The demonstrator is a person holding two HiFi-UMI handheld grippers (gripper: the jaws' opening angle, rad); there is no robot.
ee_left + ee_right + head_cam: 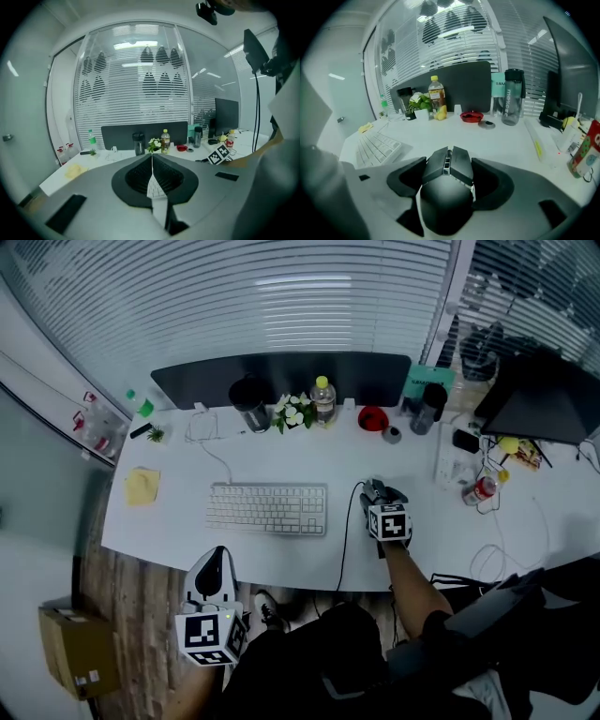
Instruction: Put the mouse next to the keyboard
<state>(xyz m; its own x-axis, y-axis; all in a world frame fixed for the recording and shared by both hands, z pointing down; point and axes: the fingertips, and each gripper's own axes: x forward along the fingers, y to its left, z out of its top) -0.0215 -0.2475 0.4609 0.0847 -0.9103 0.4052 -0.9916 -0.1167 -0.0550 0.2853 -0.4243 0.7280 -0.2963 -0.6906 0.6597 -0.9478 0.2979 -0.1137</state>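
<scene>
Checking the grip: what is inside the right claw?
A black mouse fills the right claw, touching both jaws. Its underside and the patch of desk beneath it are covered.

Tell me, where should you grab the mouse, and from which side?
Pinch the mouse across its two long flanks, near the wide hump, coming in from its rear end on the person's side. The flanks run nearly parallel, while the top is rounded and would probably slip. The right tool sits on it just this way, a pad on each flank, buttons pointing away.

Cool even light, fisheye edges — corners seemingly vignetted
</scene>
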